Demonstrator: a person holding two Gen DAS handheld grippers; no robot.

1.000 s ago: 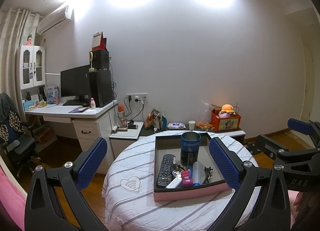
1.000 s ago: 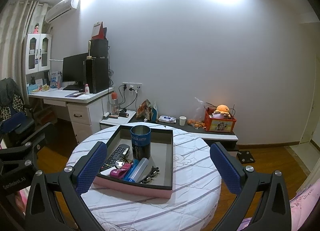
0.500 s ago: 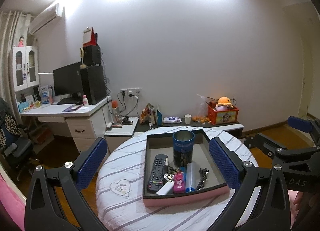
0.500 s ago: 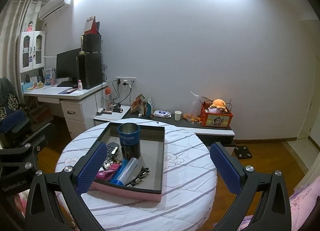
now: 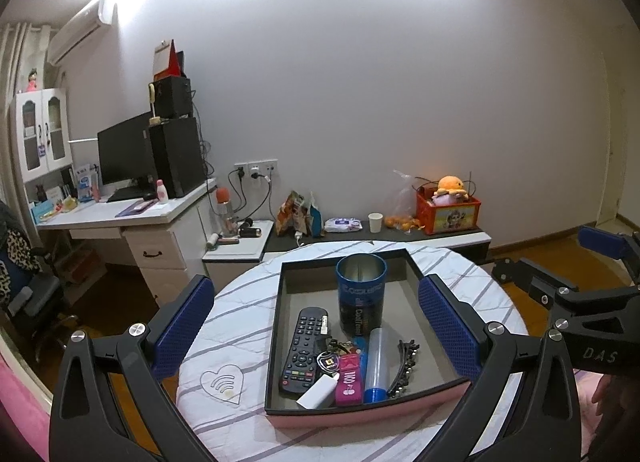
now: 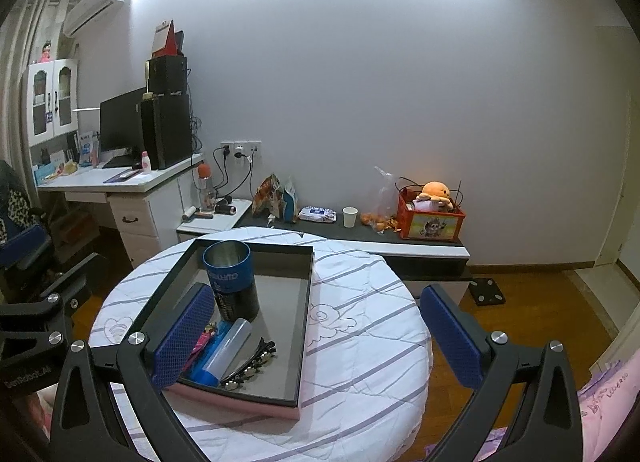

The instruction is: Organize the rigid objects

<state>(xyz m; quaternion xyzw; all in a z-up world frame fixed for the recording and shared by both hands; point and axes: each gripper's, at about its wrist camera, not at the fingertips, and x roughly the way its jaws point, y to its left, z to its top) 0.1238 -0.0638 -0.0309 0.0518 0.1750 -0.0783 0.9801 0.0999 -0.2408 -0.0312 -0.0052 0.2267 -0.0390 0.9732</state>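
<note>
Both the left tongs (image 5: 316,326) and right tongs (image 6: 316,336) hang spread wide and empty above the tray (image 5: 434,390) on the round tabletop (image 5: 236,326), where the stiff, probably light remote control (image 5: 303,346) lies flat, best pinched across its narrow sides.

We hold our right gripper (image 6: 316,334) wide open above a round table (image 6: 360,326). A pink tray (image 6: 306,302) sits there. Inside it a blue cup (image 6: 232,282) stands up, with a clear tube (image 6: 228,350) and maybe hair clips (image 6: 252,362).
</note>
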